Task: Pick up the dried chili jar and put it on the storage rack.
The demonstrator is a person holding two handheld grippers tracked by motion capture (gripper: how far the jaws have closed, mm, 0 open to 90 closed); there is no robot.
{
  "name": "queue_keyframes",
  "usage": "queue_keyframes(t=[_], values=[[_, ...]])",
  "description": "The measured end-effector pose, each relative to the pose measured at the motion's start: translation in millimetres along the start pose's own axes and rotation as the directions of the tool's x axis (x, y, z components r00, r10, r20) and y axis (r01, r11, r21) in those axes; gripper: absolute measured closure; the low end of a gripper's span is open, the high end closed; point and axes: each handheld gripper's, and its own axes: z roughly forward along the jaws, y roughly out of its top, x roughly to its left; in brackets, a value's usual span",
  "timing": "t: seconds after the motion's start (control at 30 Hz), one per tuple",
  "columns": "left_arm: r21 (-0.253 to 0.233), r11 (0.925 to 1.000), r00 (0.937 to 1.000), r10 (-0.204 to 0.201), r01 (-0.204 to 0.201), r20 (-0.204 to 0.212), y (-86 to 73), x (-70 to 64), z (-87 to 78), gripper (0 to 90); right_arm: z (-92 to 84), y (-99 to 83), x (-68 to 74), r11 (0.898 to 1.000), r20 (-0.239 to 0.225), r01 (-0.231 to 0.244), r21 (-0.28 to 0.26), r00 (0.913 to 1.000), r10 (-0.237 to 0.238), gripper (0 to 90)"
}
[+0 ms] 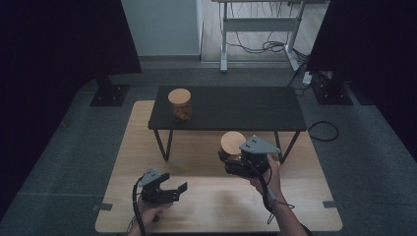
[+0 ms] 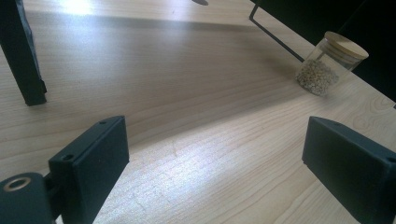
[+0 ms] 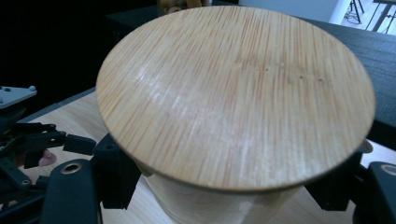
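My right gripper point(image 1: 228, 157) is shut on a glass jar with a round bamboo lid point(image 1: 232, 142), held just above the light wooden tabletop point(image 1: 206, 206) in front of the low black table point(image 1: 236, 108). In the right gripper view the lid point(image 3: 238, 93) is very close and the black jaws clamp the jar body under it, the right gripper point(image 3: 226, 189) centred there. My left gripper point(image 1: 174, 182) rests low at the front left, open and empty, its jaws far apart point(image 2: 215, 158). Its view has a jar of pale grains point(image 2: 329, 63) far off at the upper right.
A second jar with a bamboo lid and orange-brown contents point(image 1: 179, 104) stands on the left part of the black table. That table's thin metal legs point(image 1: 164, 145) rise from the wooden top. Cables point(image 1: 322, 130) lie on the carpet at the right.
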Motion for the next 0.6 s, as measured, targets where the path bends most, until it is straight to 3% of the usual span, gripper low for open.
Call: queue_keyframes(t=[0.6], values=[[0.003, 1.0000, 1.0000, 0.004, -0.004, 0.001, 0.0, -0.9, 1.0, 6.7, 3.4, 13.0, -9.3, 1.000, 0.023, 0.012, 0.003, 0.9997, -0.012, 24.8]])
